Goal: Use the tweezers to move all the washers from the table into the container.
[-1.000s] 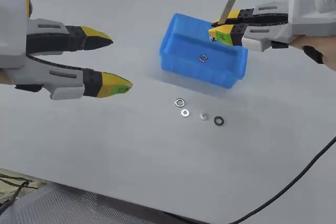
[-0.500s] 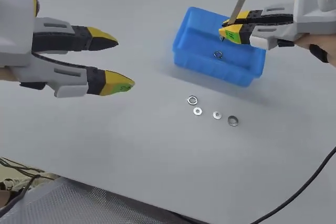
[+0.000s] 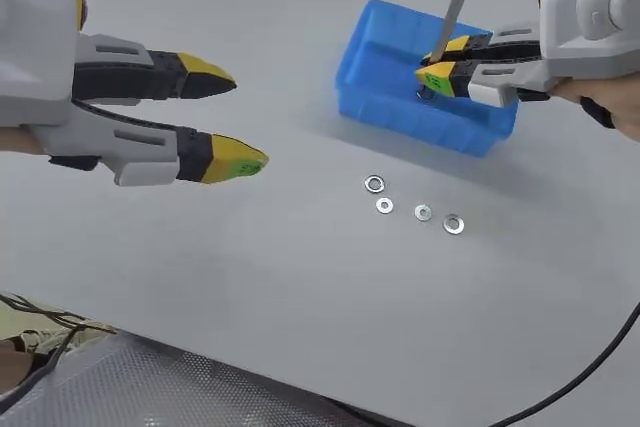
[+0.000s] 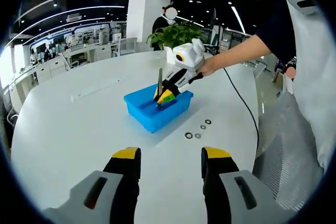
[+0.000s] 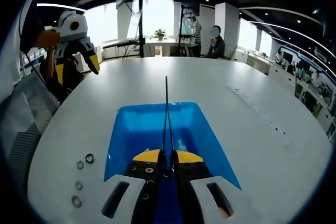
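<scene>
Several small washers (image 3: 374, 184) lie in a short row on the grey table, just in front of the blue container (image 3: 400, 119). My right gripper (image 3: 432, 71) hangs over the container, shut on the metal tweezers (image 3: 448, 22), which stick up past its jaws. A washer (image 3: 428, 95) lies inside the container under the tips, partly hidden. In the right gripper view the tweezers (image 5: 166, 114) point along the container (image 5: 131, 129), with the washers (image 5: 90, 158) to the left. My left gripper (image 3: 232, 119) is open and holds nothing, well left of the container (image 4: 152, 114) and the washers (image 4: 189, 135).
A black cable (image 3: 590, 367) runs over the table's near right corner. A mesh surface (image 3: 100, 387) lies below the table's front edge. A power strip (image 5: 262, 114) is set in the table beyond the container. A person's hand (image 3: 620, 107) holds the right gripper.
The right gripper, still shut on the tweezers, has sunk lower over the container. The head camera has shifted. The washers on the table and the left gripper have stayed put.
</scene>
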Tool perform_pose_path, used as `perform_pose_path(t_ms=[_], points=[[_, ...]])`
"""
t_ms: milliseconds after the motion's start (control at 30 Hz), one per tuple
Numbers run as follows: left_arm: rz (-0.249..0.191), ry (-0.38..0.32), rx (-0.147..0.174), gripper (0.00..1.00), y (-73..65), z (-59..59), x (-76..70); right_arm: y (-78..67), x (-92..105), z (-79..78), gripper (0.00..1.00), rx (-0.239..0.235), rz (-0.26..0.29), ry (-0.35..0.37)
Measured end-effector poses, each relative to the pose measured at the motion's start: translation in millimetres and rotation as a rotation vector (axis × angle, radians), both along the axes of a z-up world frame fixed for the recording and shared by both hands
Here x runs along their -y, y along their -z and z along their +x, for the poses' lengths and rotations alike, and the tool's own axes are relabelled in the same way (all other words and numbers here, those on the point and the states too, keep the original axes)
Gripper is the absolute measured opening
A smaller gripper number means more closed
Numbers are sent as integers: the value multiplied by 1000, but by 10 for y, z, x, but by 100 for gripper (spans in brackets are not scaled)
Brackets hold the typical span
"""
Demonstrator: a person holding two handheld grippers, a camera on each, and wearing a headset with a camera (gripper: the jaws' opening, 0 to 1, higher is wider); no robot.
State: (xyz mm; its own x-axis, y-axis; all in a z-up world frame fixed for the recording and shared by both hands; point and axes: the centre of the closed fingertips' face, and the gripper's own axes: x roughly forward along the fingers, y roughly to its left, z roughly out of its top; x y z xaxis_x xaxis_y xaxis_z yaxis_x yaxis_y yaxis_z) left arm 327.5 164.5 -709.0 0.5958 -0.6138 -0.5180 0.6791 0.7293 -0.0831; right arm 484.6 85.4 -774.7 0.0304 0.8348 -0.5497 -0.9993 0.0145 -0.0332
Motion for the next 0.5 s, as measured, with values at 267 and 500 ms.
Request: perform_pose_path(t_ms=[267,500], points=[[11,7,-11,51,37,-30,0,0,-14,22,10,-4,10,11],[14,10,-15,50,39,-42,-9,-23,-11,-12,11,-1,11,15]])
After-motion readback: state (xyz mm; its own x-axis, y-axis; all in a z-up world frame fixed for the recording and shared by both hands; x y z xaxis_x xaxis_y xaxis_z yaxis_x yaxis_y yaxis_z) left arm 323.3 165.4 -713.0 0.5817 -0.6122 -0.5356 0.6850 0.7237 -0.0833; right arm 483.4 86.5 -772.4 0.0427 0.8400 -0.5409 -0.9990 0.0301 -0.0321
